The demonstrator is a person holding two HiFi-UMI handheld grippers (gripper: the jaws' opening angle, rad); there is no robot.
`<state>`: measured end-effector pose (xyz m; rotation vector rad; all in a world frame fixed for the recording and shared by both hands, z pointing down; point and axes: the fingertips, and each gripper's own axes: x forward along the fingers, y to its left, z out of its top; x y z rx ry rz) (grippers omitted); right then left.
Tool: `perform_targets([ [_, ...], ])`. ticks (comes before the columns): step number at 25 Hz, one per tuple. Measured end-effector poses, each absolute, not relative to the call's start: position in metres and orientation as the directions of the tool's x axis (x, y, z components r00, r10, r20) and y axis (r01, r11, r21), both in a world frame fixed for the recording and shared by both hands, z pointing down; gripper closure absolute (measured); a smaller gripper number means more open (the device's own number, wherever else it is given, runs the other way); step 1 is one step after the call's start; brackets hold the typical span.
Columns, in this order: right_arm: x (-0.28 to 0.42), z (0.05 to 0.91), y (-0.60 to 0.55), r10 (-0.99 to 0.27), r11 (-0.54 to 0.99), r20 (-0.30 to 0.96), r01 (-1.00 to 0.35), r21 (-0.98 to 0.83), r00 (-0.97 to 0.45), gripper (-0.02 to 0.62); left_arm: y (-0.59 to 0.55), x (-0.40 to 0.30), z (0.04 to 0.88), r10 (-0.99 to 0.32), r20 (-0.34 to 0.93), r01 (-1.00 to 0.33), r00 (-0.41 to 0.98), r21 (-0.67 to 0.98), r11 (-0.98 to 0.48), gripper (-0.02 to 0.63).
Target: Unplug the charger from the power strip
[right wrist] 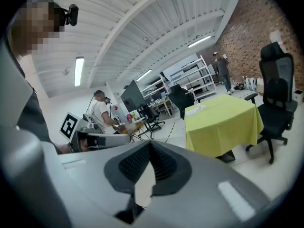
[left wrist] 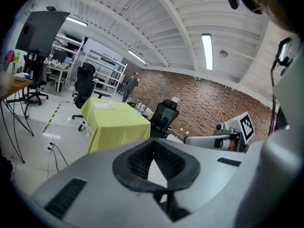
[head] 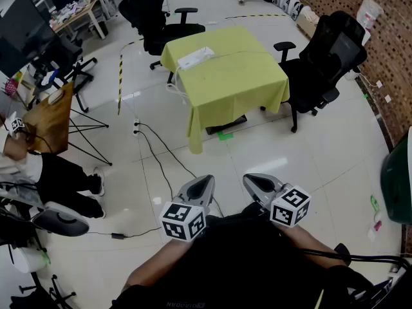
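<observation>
A white power strip (head: 196,57) lies near the far left corner of a table under a yellow-green cloth (head: 225,76), well ahead of me across the floor. A thin cable runs from it over the cloth; a charger on it is too small to make out. Both grippers are held close to my body, far from the table. My left gripper (head: 203,184) and right gripper (head: 257,181) are shut with nothing between the jaws. The left gripper view shows its own shut tips (left wrist: 153,142), the table (left wrist: 116,121) and the strip (left wrist: 103,106). From the right gripper (right wrist: 150,144) the table (right wrist: 223,122) stands to the right.
Black office chairs (head: 325,60) (head: 154,15) flank the table. A dark cable (head: 161,156) trails over the white floor from a floor socket (head: 136,127). A person sits at the left by a wooden desk (head: 51,118). A brick wall and a green bin (head: 398,179) are on the right.
</observation>
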<state>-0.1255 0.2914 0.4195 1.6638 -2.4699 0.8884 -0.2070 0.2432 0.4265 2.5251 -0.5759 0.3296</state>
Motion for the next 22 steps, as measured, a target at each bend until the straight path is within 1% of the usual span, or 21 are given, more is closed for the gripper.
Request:
perform_targets([
  [13, -0.109, 0.422, 0.288, -0.837, 0.237, 0.363, -0.868, -0.436, -0.41, 0.592, 0.241, -0.185, 0.433, -0.296, 0.336, -0.433, 0.894, 0.479, -0.763, 0.6],
  [18, -0.097, 0.425, 0.28, -0.822, 0.266, 0.36, -0.857, -0.442, -0.441, 0.592, 0.235, -0.175, 0.44, -0.325, 0.356, -0.471, 0.876, 0.484, -0.738, 0.6],
  [22, -0.075, 0.428, 0.266, -0.812, 0.298, 0.34, -0.838, -0.457, -0.474, 0.592, 0.219, -0.163, 0.442, -0.379, 0.375, -0.526, 0.846, 0.472, -0.708, 0.6],
])
